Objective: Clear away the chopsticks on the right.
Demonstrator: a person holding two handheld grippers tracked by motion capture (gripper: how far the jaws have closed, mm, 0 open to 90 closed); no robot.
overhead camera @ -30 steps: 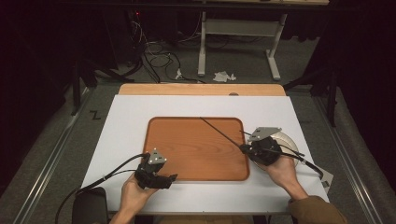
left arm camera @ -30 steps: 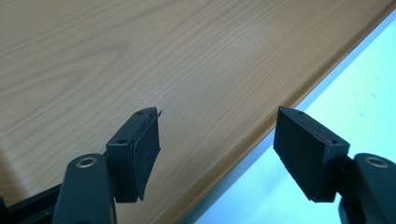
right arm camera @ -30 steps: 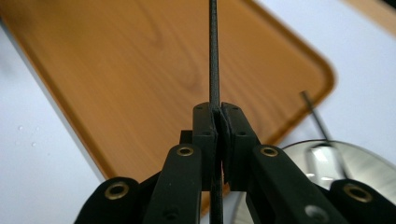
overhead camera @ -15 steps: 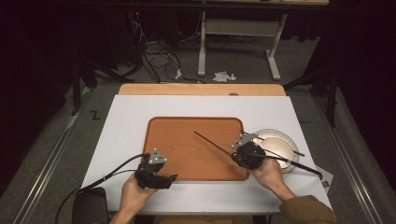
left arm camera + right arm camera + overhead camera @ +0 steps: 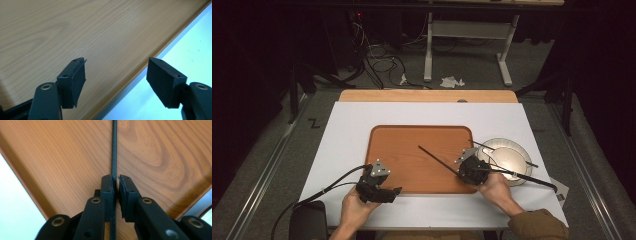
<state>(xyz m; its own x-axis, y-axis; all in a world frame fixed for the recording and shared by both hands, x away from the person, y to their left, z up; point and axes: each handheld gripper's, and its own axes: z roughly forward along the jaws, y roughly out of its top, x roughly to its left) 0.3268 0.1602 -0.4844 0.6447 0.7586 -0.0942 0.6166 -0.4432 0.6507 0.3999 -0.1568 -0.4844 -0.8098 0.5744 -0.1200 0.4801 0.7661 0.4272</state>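
A thin black chopstick (image 5: 437, 159) (image 5: 114, 150) lies slanted over the right part of the brown wooden tray (image 5: 412, 150) (image 5: 62, 157). My right gripper (image 5: 460, 173) (image 5: 116, 180) is low over the tray's near right corner with the stick's end between its jaws. Those jaws have just been opening: the stick rests against the left pad and a thin gap shows at the right pad. My left gripper (image 5: 393, 192) (image 5: 116, 72) stands open over the tray's near edge (image 5: 75, 30), with nothing between its pads.
A round pale plate (image 5: 508, 144) sits right of the tray with a second black chopstick (image 5: 512, 157) across it. The tray lies on a white table top (image 5: 352, 130) (image 5: 180, 45). Cables trail from both grippers. Dark floor and table legs lie beyond.
The right hand has come down and leftward off the plate to the tray's near right corner, bringing the chopstick low onto the tray. The left hand has stayed put.
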